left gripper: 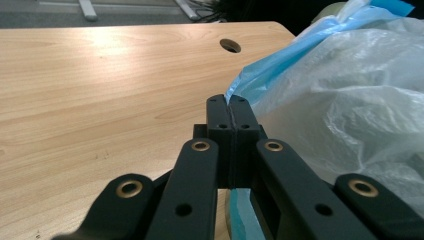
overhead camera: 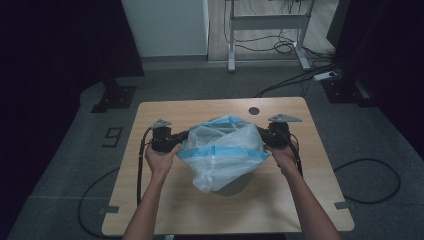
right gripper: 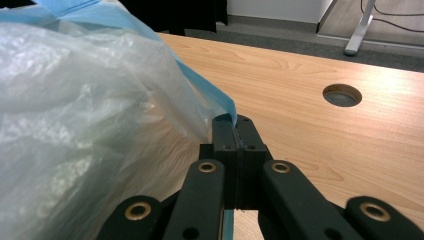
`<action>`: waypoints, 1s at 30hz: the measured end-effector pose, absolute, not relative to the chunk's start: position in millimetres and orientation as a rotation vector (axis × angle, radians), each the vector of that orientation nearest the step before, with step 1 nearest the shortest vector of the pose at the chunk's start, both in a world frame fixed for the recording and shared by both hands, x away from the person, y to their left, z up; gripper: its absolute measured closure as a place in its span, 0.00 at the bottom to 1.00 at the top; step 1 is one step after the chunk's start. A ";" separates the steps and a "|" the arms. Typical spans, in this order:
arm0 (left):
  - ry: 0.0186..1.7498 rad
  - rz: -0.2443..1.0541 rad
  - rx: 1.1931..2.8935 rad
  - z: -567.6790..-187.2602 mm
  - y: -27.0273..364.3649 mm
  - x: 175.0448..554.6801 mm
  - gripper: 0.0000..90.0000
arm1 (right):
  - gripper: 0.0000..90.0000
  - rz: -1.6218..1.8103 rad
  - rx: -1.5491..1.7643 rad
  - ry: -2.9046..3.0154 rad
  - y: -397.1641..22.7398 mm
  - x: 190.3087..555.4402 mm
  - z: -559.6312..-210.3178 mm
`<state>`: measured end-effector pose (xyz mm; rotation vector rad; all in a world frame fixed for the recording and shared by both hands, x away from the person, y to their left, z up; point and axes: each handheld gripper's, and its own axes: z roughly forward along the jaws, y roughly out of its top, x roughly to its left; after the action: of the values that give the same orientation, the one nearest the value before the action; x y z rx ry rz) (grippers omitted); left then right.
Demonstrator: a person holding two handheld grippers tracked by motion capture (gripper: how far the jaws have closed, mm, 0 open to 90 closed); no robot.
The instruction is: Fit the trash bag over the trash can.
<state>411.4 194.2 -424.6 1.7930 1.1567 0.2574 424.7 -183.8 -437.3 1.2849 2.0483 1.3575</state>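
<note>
Wooden bench (overhead camera: 165, 200), plastic bag (overhead camera: 225, 150) held stretched over a bin at its centre.
Blue bag rim is pinched by closed fingers of left gripper (overhead camera: 181, 136) and right gripper (overhead camera: 264, 135).

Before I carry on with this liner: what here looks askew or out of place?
The plastic bag hangs crooked: its blue hem sags across the front of the bin instead of sitting around the rim.
</note>
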 end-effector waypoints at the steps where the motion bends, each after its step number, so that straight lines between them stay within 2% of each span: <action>1: 1.164 0.249 1.795 -425.2 193.5 412.9 1.00 | 0.99 1.357 1.290 2.049 -183.7 425.8 -437.7; 8: 1.201 0.195 1.814 -432.5 188.9 419.7 1.00 | 0.99 1.331 1.311 2.102 -176.9 431.5 -444.1; 11: 1.237 0.213 1.849 -435.1 188.4 419.9 1.00 | 0.99 1.299 1.324 2.111 -176.2 432.2 -446.2; 17: 1.188 0.219 1.788 -432.5 195.4 409.5 1.00 | 0.98 1.316 1.345 2.075 -185.8 430.5 -448.4; 18: 1.179 0.223 1.784 -430.8 196.0 408.1 1.00 | 0.96 1.335 1.346 2.061 -188.2 429.5 -447.2; 20: 1.163 0.237 1.782 -427.6 196.1 405.6 0.99 | 0.80 1.367 1.356 1.976 -193.3 425.0 -442.2; 22: 1.152 0.250 1.778 -425.4 196.4 403.6 0.99 | 0.70 1.416 1.366 1.863 -201.1 418.1 -434.0; 25: 1.143 0.257 1.775 -424.8 196.2 401.8 0.98 | 0.64 1.493 1.349 1.774 -213.9 407.0 -419.5; 30: 1.129 0.269 1.768 -426.3 196.5 398.6 0.98 | 0.59 1.579 1.253 1.852 -221.4 381.9 -400.0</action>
<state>398.6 196.5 -426.3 1.7676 1.1289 0.2686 381.9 -221.4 -400.0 1.2527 1.8521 1.5787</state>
